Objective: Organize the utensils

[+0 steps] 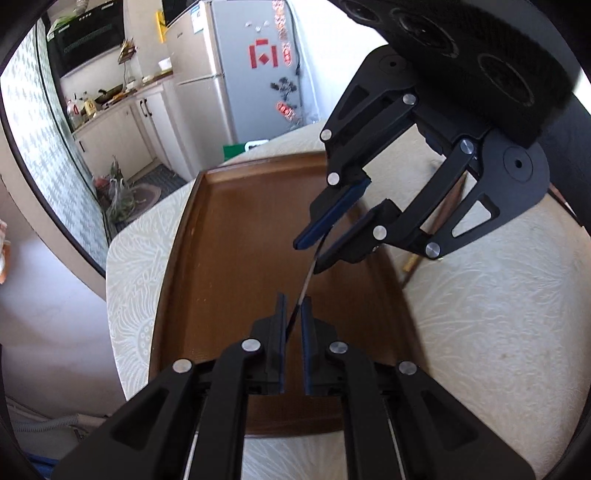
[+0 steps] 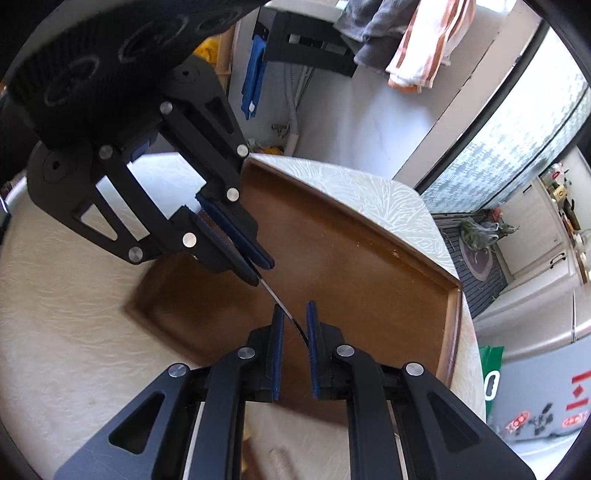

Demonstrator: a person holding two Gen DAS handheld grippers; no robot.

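Left gripper (image 1: 293, 306) over brown tray (image 1: 236, 206) on patterned table (image 1: 480, 314).

Two hand-held matte black plastic grippers, each built from flat linkage bars with triangular cut-outs. The left gripper (image 1: 293, 306) carries four round silver pivot pins (image 1: 251, 345) across its arms, and its two slim black fingers (image 1: 275, 332) are lined with ribbed dark blue rubber pads (image 1: 305, 332). The right gripper (image 2: 294, 314) matches it: silver pins (image 2: 345, 350), blue-faced fingers (image 2: 312, 343), wedge-shaped black side plates with a small round hole at the hinge. Behind the right gripper's linkage sits a bulky textured black housing (image 1: 461, 33) with three round recessed rings. No hand, sleeve or cable is visible
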